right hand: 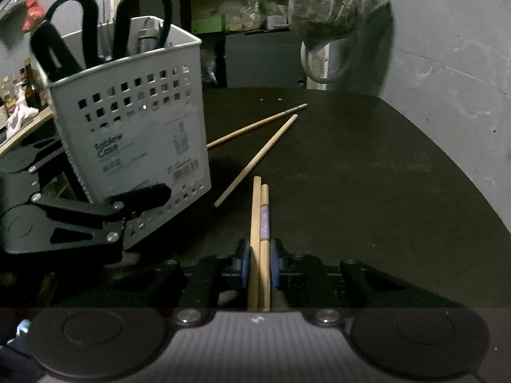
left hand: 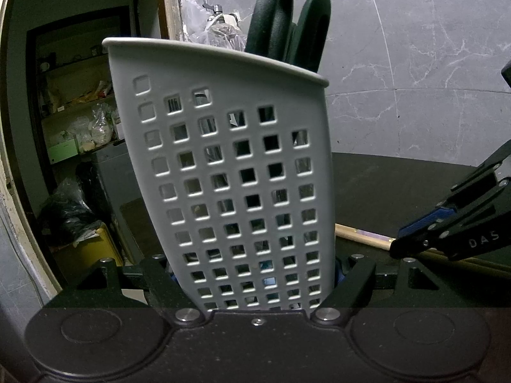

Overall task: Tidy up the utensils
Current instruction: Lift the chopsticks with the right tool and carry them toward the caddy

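A white perforated utensil holder [left hand: 230, 172] stands tilted on the black table, and my left gripper [left hand: 258, 281] is shut on its lower part. Black scissors [left hand: 278, 16] stick up out of it, handles on top. In the right wrist view the same holder [right hand: 137, 118] is at the left, with one left finger [right hand: 140, 196] pressed on its side. My right gripper [right hand: 259, 261] is shut on a pair of wooden chopsticks [right hand: 260, 217], which point forward between its blue pads. Two more chopsticks [right hand: 255, 127] lie loose on the table beyond them.
The black table [right hand: 351, 175] curves to an edge at the right, against a grey marble wall. A plastic bag [right hand: 329, 3] hangs above the far edge. Cluttered shelves [left hand: 80, 111] stand through a doorway on the left.
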